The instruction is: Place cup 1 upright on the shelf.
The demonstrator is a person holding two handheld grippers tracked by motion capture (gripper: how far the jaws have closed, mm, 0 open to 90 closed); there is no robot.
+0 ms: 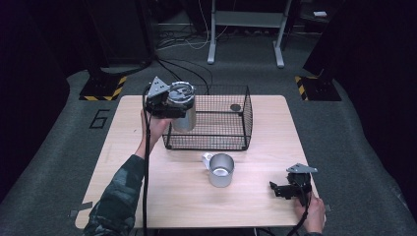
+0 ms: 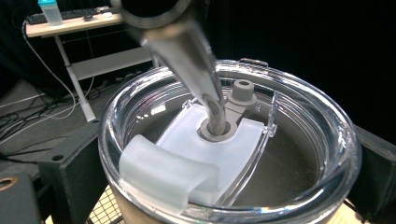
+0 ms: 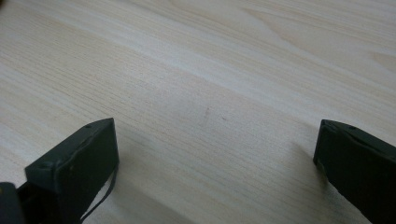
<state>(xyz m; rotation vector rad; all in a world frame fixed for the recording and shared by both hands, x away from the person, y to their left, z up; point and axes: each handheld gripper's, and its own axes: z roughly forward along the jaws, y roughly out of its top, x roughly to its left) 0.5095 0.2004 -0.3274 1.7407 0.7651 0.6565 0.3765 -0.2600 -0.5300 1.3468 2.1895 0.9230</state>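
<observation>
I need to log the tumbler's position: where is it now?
In the high view the lidded steel tumbler hangs in the left gripper over the wire basket's left end, behind the steel mug.

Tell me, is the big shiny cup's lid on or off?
On. The clear lid sits on the tumbler, which the left gripper holds beside the wire basket.

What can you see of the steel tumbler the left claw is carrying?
The brushed-steel tumbler is upright, held in the air at the left wall of the black wire basket by the left claw, which grips its sides near the rim. A clear plastic lid with a frosted sliding tab closes it; a metal straw runs through the lid.
</observation>
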